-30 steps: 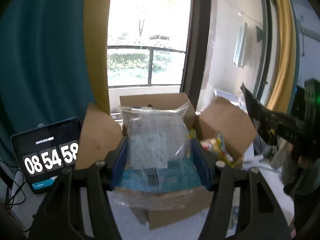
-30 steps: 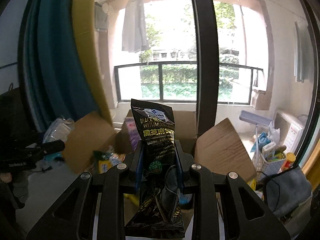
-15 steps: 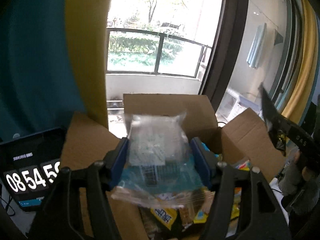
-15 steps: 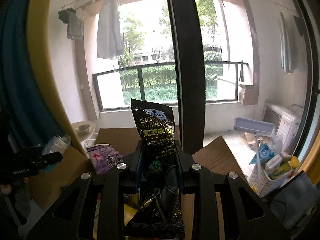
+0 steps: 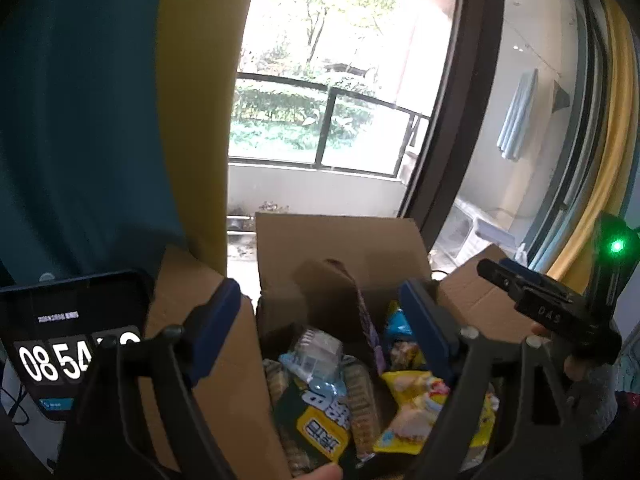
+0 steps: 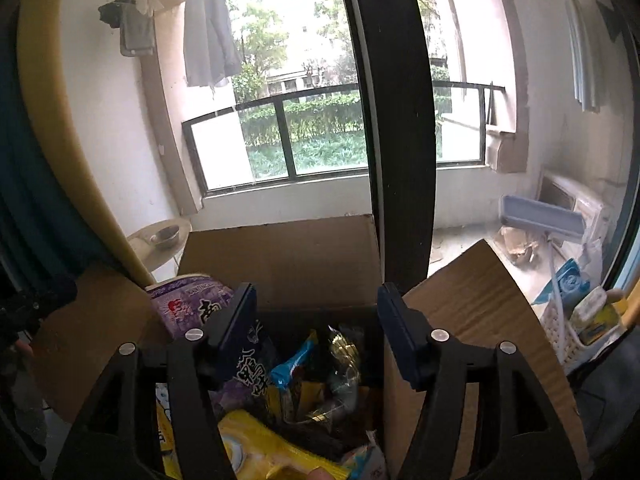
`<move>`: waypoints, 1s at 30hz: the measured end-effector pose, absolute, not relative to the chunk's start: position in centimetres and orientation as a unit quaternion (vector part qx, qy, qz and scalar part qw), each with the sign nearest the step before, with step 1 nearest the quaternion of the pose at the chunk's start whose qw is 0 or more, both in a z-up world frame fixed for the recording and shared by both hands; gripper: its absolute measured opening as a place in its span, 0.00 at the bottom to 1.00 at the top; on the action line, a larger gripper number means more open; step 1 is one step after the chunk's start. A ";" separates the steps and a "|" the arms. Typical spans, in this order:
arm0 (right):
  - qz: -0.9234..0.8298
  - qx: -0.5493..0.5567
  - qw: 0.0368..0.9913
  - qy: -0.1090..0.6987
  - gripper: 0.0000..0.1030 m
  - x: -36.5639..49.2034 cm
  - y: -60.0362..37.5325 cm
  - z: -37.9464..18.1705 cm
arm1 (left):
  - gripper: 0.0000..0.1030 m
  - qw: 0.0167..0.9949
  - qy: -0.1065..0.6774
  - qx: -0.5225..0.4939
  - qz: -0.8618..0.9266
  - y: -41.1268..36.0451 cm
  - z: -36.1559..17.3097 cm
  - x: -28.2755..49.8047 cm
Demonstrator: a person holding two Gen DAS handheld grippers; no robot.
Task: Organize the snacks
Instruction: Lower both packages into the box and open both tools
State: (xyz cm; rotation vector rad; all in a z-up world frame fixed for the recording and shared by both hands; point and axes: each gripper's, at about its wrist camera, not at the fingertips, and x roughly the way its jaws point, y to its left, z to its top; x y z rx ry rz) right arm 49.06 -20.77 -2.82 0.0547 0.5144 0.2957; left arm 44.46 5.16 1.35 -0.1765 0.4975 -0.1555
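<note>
An open cardboard box holds several snack packs. My left gripper is open and empty above it. The clear-and-blue packet lies on the pile inside, below the jaws. My right gripper is open and empty above the same box. Below it lie a purple pack, a blue pack and a yellow pack. The black snack bag is not clearly visible. The right gripper also shows at the right of the left wrist view.
A phone showing a clock stands left of the box. The box flaps stand open on both sides. A window frame post rises behind the box. A white basket with items sits at the right.
Both grippers moved over the box and opened. The left let the clear-and-blue packet drop into the box; the right let go of the black bag.
</note>
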 end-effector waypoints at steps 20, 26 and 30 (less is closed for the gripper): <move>0.168 -0.005 0.956 0.239 0.64 36.8 -21.9 0.1 | 0.81 0.971 0.209 -0.066 -0.093 2.4 4.0 33.7; 0.159 -0.012 0.957 0.244 0.64 33.0 -22.5 -1.6 | 0.81 0.973 0.202 -0.050 -0.101 1.4 3.3 30.9; 0.157 -0.014 0.952 0.261 0.64 31.4 -23.1 -3.1 | 0.81 0.974 0.198 -0.034 -0.105 0.5 2.5 29.2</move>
